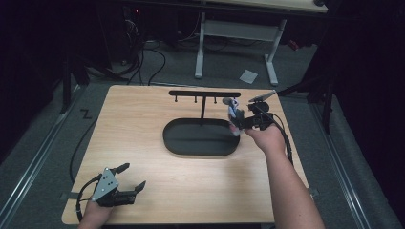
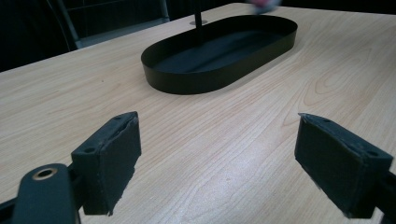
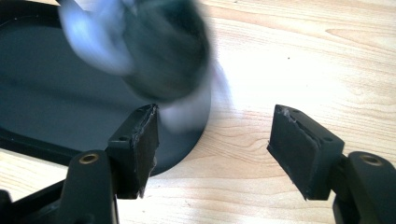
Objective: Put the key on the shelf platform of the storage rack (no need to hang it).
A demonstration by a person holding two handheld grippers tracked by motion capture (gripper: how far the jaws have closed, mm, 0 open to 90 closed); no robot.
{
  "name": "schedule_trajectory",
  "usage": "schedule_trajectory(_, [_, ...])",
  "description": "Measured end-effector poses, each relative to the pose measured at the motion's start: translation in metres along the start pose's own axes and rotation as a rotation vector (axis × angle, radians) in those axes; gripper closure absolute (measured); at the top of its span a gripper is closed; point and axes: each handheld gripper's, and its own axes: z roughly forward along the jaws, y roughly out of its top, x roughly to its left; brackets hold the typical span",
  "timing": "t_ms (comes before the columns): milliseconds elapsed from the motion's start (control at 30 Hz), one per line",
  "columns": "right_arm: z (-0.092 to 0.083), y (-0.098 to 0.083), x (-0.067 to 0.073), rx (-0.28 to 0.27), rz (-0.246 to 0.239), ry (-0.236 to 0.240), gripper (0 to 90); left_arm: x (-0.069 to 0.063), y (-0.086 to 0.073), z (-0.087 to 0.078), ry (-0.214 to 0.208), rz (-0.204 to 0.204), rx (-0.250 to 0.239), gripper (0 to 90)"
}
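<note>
Two tongs spread, left tongs [image 2: 217,163] above wooden table [image 2: 261,140]; right tongs [image 3: 212,149] beside black tray [image 3: 46,102], blurred object [image 3: 154,46]

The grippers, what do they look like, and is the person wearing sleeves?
Both are black, with flat rectangular pads and brass-coloured rivets. The left gripper carries a grey three-cornered plate; a black cable trails from each, looping past the right gripper. The forearms are bare, no sleeves.
</note>
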Motion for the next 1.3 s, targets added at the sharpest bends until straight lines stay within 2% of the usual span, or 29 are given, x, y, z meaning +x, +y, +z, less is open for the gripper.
schedule_trajectory(233, [-0.006,-0.002,0.002,-0.008,-0.015,0.005,33.5,0.0,0.0,0.0,-0.002,0.0,0.003,15.1])
schedule_trajectory(467, [-0.007,-0.01,0.002,0.002,-0.035,0.002,33.8,0.0,0.0,0.001,-0.002,0.0,0.001,15.1])
schedule_trajectory(533, [-0.007,-0.014,0.003,0.0,-0.056,-0.009,34.1,0.0,0.0,0.001,-0.003,-0.001,0.002,15.1])
schedule_trajectory(600, [-0.008,-0.017,0.003,-0.005,-0.051,-0.006,34.3,0.0,0.0,0.001,-0.002,-0.001,0.003,15.1])
schedule_trajectory(800, [-0.007,-0.032,0.008,-0.011,-0.118,-0.016,34.5,0.001,0.0,0.001,-0.005,-0.007,0.001,15.1])
schedule_trajectory(867, [-0.008,-0.04,0.01,-0.04,-0.145,0.012,34.4,0.001,0.0,0.002,-0.01,-0.005,0.001,15.1])
schedule_trajectory(1000, [-0.007,-0.05,0.013,-0.08,-0.194,-0.017,32.7,0.002,0.001,0.003,-0.015,-0.004,0.005,15.1])
schedule_trajectory(1133, [-0.006,-0.06,0.012,-0.096,-0.191,-0.014,32.4,0.003,0.002,0.005,-0.013,-0.012,0.013,15.1])
schedule_trajectory(1200, [-0.008,-0.066,0.011,-0.105,-0.186,0.001,32.8,0.003,0.002,0.006,-0.014,-0.01,0.014,15.1])
schedule_trajectory(1300, [-0.008,-0.077,0.012,-0.106,-0.212,0.001,32.6,0.003,0.002,0.006,-0.015,-0.01,0.015,15.1])
